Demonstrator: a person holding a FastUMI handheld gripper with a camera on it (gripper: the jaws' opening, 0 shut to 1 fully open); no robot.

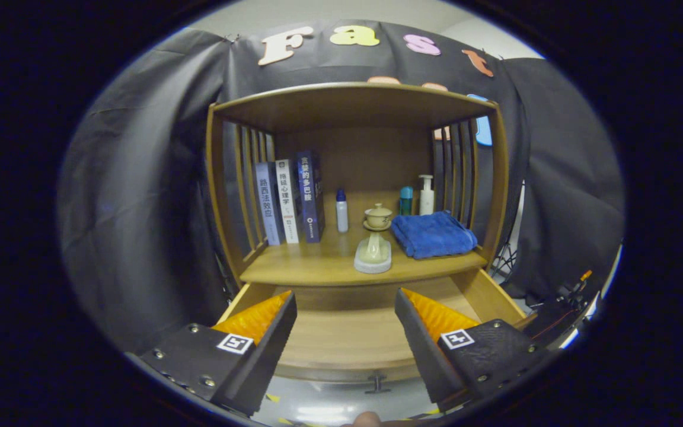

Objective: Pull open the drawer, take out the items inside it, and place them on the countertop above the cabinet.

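Note:
The wooden drawer (347,341) stands pulled out below the countertop (312,264) of the cabinet, and its floor shows bare wood between my fingers. My gripper (344,314) hovers over the drawer, open, with nothing between its fingers. On the countertop just beyond the fingers lies a pale green item on a white base (373,254). Behind it sits a small lidded cup on a saucer (377,217), and a folded blue towel (433,235) lies to its right.
Three upright books (290,198) stand at the countertop's left, with a small white bottle (342,211) beside them. A teal bottle (406,200) and a white pump bottle (426,194) stand at the back. Slatted side walls and a top shelf (353,101) enclose the countertop. The drawer handle (377,385) juts toward me.

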